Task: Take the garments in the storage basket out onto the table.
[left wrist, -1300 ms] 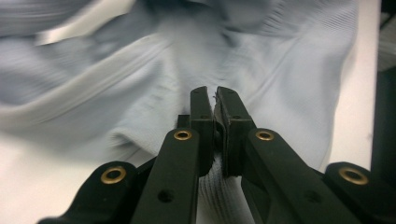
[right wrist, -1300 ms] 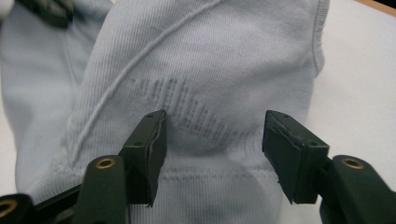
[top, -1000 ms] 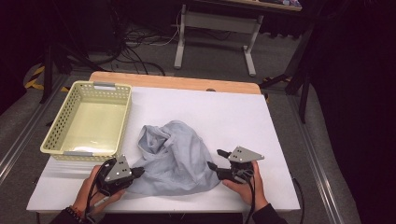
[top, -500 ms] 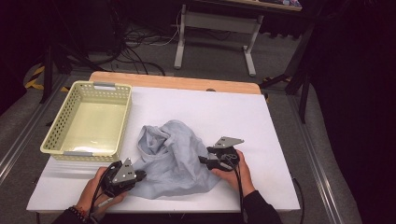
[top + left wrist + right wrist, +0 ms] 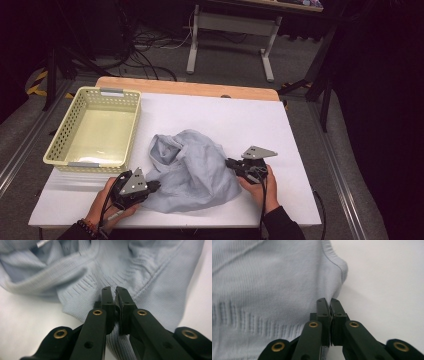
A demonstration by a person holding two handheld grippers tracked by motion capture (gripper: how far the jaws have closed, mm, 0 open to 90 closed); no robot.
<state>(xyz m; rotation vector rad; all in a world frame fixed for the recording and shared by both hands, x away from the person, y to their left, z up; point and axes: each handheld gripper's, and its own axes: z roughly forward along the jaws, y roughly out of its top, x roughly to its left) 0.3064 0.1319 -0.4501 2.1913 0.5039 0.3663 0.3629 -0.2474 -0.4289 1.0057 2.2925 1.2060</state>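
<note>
A pale blue knitted garment (image 5: 190,170) lies crumpled on the white table (image 5: 240,115), toward its front. My left gripper (image 5: 152,186) sits at the garment's lower left corner. In the left gripper view it (image 5: 115,291) is shut, with ribbed fabric (image 5: 150,270) pinched between the jaws. My right gripper (image 5: 231,163) is at the garment's right edge. Its jaws have just been closing. In the right gripper view it (image 5: 330,302) is shut, with the hem of the cloth (image 5: 262,277) caught between the tips.
A pale yellow plastic basket (image 5: 65,137) stands on the table's left side, beyond the left hand. White table surface lies bare to the right of the garment and behind it. Past the table's far wooden edge are cables and a desk frame on the floor.
The right gripper pushed left into the garment's right edge, then drew back a little to the right with its jaws closed on the hem. The left gripper stayed put.
</note>
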